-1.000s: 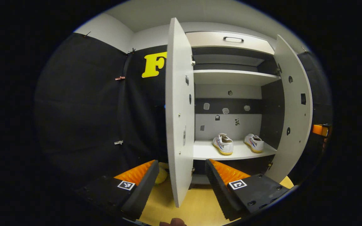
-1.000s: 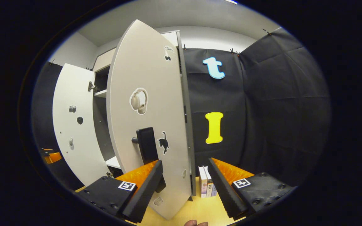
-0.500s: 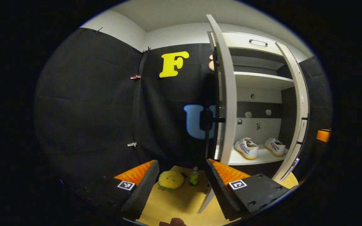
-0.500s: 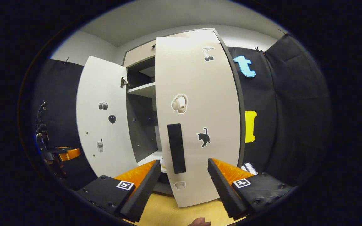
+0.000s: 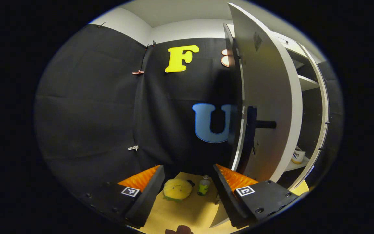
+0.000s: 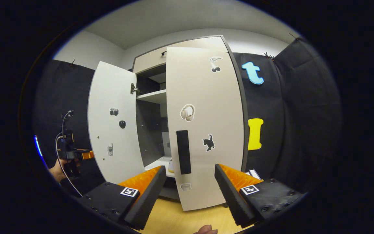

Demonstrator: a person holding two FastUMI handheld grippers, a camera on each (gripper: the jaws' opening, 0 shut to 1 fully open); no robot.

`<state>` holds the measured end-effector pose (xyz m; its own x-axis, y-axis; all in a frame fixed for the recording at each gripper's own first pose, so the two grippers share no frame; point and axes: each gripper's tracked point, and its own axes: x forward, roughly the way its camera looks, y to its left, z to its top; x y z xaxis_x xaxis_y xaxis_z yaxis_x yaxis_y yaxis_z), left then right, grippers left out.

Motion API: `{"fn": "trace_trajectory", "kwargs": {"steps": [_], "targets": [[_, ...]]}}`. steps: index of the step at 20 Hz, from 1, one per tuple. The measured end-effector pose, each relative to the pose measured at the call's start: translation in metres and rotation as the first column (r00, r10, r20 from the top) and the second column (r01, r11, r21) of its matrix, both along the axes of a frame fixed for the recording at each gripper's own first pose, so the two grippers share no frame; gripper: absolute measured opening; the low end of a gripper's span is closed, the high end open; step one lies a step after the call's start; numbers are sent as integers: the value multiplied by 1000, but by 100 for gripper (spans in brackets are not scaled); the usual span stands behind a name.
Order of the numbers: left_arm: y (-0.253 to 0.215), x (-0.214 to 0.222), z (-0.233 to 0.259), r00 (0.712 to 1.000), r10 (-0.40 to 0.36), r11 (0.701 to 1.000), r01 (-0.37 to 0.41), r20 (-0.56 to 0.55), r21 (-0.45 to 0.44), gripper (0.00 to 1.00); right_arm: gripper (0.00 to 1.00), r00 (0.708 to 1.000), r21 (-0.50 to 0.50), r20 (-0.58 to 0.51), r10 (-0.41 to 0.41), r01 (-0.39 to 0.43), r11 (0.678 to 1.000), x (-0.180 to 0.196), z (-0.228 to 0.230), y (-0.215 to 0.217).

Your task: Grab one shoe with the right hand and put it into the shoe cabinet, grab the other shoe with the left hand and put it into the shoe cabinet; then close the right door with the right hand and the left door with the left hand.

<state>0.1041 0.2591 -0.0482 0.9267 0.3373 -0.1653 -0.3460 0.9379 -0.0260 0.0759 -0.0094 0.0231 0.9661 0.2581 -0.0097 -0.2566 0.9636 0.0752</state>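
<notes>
The white shoe cabinet stands ahead. Its right door is swung nearly closed and shows its sticker face and black handle. My right gripper is open just below and in front of that handle, touching nothing. The left door stands wide open. In the left gripper view I see that left door from its outer side with its black handle. My left gripper is open, lower left of the handle. One white shoe peeks past the door on the lower shelf.
A yellow plush toy and a small green bottle sit on the wooden floor by the black cloth wall. A hand holds the other gripper left of the open door. An upper shelf shows inside.
The right door has swung from half open to nearly closed. The left gripper has turned left, going from the door's edge and inside to its outer face; the shoes are now mostly hidden.
</notes>
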Motion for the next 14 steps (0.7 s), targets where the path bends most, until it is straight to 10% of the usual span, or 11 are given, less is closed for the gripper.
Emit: {"fn": "trace_trajectory", "kwargs": {"steps": [14], "targets": [[-42, -11, 0, 995, 94, 995, -94, 20, 28, 94, 98, 996, 43, -35, 82, -80, 996, 12, -2, -6]]}}
